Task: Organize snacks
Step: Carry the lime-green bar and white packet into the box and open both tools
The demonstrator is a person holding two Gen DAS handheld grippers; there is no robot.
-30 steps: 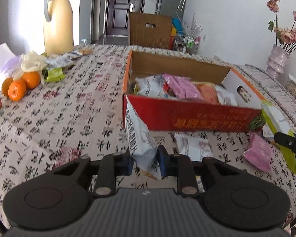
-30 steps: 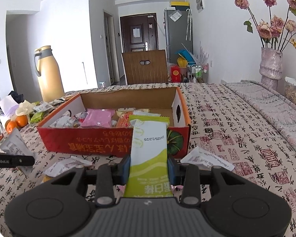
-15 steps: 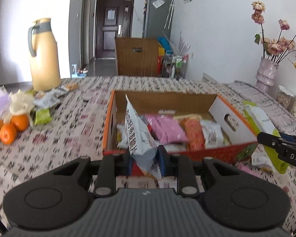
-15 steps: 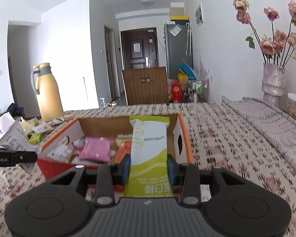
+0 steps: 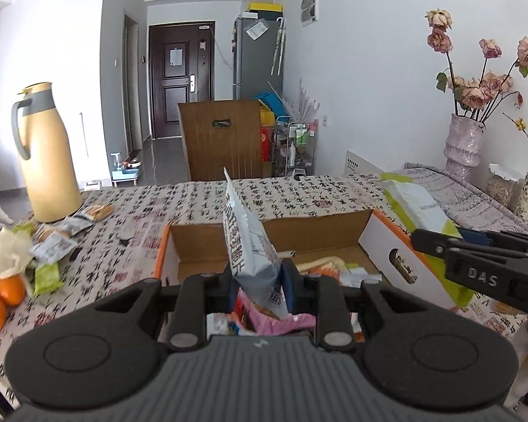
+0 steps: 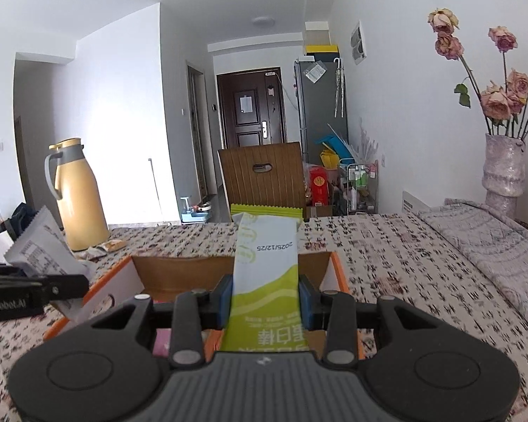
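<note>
The left gripper is clamped on a grey packet; the right gripper pinches a green packet, both above the box.

White walls, dark door at hallway end, wooden chair, grey fridge

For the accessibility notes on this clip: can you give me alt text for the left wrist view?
The left gripper pinches a grey-white snack bag above an open cardboard box of snacks on a patterned tablecloth. At right, the right gripper holds a green-white packet; a yellow jug stands left.
</note>
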